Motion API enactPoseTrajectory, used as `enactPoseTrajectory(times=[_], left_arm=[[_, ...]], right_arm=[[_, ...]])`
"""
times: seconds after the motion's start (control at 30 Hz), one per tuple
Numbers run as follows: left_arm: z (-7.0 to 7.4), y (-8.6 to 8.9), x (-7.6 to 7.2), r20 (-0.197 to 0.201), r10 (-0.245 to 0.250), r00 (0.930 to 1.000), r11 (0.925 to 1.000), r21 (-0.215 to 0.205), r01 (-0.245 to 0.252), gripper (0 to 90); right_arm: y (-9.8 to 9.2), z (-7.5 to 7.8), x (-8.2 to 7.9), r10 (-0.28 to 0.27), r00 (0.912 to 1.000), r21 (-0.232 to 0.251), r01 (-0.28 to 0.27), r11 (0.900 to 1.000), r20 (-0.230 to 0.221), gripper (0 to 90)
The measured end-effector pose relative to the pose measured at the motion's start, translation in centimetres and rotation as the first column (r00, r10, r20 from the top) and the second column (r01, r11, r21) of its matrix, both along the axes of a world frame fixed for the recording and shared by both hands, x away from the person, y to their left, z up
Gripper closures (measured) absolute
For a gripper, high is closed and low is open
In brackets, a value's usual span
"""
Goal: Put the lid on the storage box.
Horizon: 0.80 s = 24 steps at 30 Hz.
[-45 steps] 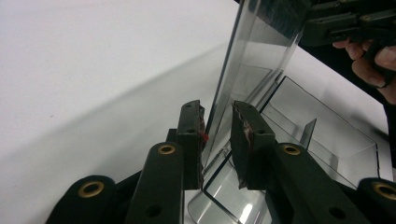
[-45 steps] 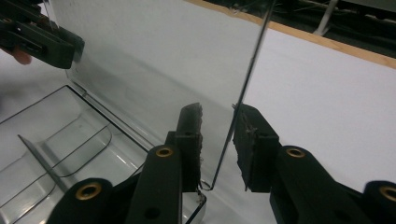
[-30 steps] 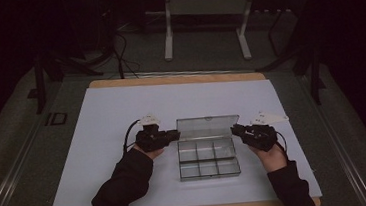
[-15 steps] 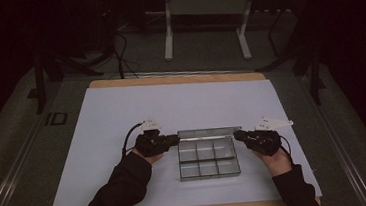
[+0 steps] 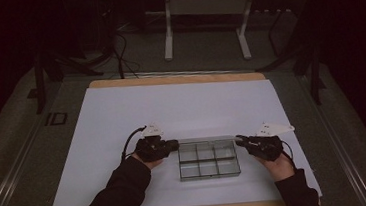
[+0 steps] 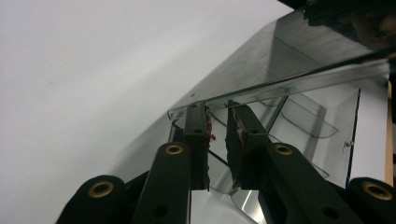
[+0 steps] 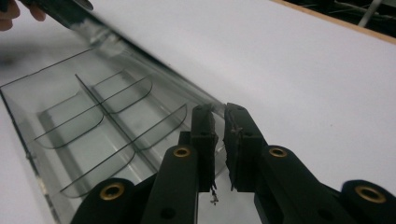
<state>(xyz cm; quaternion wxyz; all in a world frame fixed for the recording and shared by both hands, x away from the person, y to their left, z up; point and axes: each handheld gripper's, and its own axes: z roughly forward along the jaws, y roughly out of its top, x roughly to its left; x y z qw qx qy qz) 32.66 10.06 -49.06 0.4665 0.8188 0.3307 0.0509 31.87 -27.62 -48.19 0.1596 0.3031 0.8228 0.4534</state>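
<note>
From the high view, a clear plastic box (image 5: 208, 159) is sitting on a white sheet (image 5: 181, 108) that is covering the wooden table (image 5: 176, 78). The box is lying on the near half of the sheet, a little right of the middle. It has small walls inside that are making six little rooms. Its clear lid (image 5: 208, 140) is standing along the far edge. The left gripper (image 5: 174, 145) is touching the far left corner of the box. The right gripper (image 5: 238, 139) is touching the far right corner. Two dark sleeves are coming in from the bottom, one to each gripper. A cable (image 5: 127, 143) is looping away from the left gripper.

From the left gripper view, the two black jaws are sitting close together, with just a thin gap between them. The left gripper (image 6: 216, 108) is pinching the corner of the lid (image 6: 280, 60), and the lid's edge is running between the pads. The lid is leaning up and away to the right. The open box (image 6: 317, 121) is lying under it, on the white sheet (image 6: 93, 70).

From the right gripper view, these jaws are also sitting close together. The right gripper (image 7: 218, 111) is pinching the near corner of the lid (image 7: 154, 63). The lid is stretching away to the top left, where a bit of a hand (image 7: 18, 14) is showing at its far end. The box (image 7: 79, 135) with its curved little walls is lying on the left.
</note>
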Motion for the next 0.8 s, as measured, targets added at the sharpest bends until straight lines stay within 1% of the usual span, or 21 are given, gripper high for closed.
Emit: enactPoseTrajectory(times=[0.13, 0.3, 0.43, 0.57, 0.63, 0.67, 0.73, 0.8], left_arm=[[-0.3, 0.2, -0.1, -0.019, -0.015, 0.9997, 0.9999, -0.003, 0.015, 80.1], [-0.6, 0.0, -0.5, -0.015, -0.027, 0.9995, 0.9993, 0.026, 0.027, 80.1], [-1.0, 0.0, -0.6, -0.021, -0.028, 0.9994, 0.9992, 0.028, 0.028, 80.1], [-1.3, 0.0, -0.6, -0.025, -0.030, 0.9992, 0.9988, 0.038, 0.031, 80.0], [-1.5, -0.1, -0.7, -0.021, -0.035, 0.9992, 0.9983, 0.046, 0.036, 79.8], [-1.6, -0.1, -0.7, -0.028, -0.041, 0.9988, 0.9978, 0.050, 0.042, 77.4], [-1.7, -0.1, -0.7, -0.026, -0.036, 0.9990, 0.9978, 0.055, 0.038, 76.8], [-1.8, 0.0, -0.7, -0.033, -0.037, 0.9987, 0.9978, 0.054, 0.039, 76.1]], right_arm=[[-0.2, -0.4, -0.3, 0.011, 0.9999, 0.002, -0.011, 1.000, -0.010, 82.2], [-0.5, -1.1, -0.5, 0.027, 0.9993, 0.003, -0.027, 1.000, -0.028, 83.0], [-0.5, -1.4, -0.7, 0.031, 0.9989, -0.005, -0.031, 1.000, -0.036, 82.9], [-0.6, -1.7, -0.7, 0.034, 0.9981, -0.007, -0.035, 0.999, -0.050, 82.9], [-0.6, -1.9, -0.8, 0.035, 0.9978, -0.007, -0.035, 0.999, -0.057, 82.9], [-0.6, -2.0, -0.7, 0.034, 0.9976, -0.007, -0.034, 0.999, -0.060, 82.9], [-0.7, -2.2, -0.7, 0.032, 0.9974, -0.008, -0.032, 0.999, -0.065, 82.9], [-0.8, -2.4, -0.7, 0.028, 0.9972, -0.004, -0.028, 1.000, -0.069, 82.9]])
